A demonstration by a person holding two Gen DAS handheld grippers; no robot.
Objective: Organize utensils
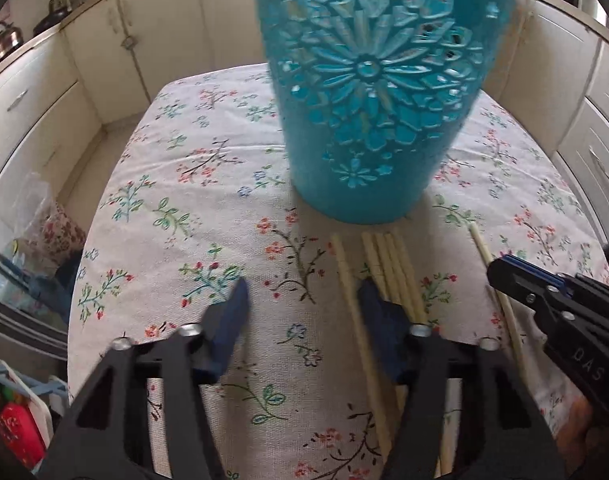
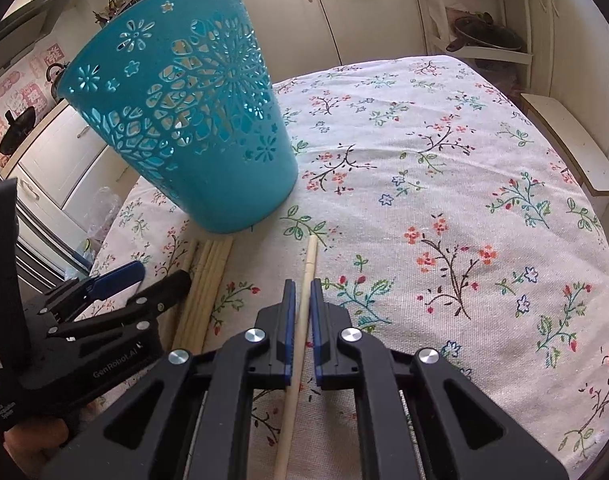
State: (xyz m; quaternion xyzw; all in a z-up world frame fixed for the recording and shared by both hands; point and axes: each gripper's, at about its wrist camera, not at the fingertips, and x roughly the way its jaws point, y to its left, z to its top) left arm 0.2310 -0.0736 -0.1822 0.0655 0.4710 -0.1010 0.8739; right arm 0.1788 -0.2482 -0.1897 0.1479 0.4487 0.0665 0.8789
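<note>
Right wrist view puts my right claw (image 2: 300, 286) nearest, its blue pads narrowed around a single chopstick (image 2: 309, 258) on the table (image 2: 444, 184), with a sliver of gap on each side, so I judge it not yet clamped. If I lift now, the stick could slip or pivot out. My left claw (image 1: 302, 294) hangs wide open and empty just over the bundle of chopsticks (image 1: 388, 264) (one finger partly covers them), and could scatter them. Beyond stands the teal basket (image 2: 192, 120); a long stick swung carelessly might tip it.
</note>
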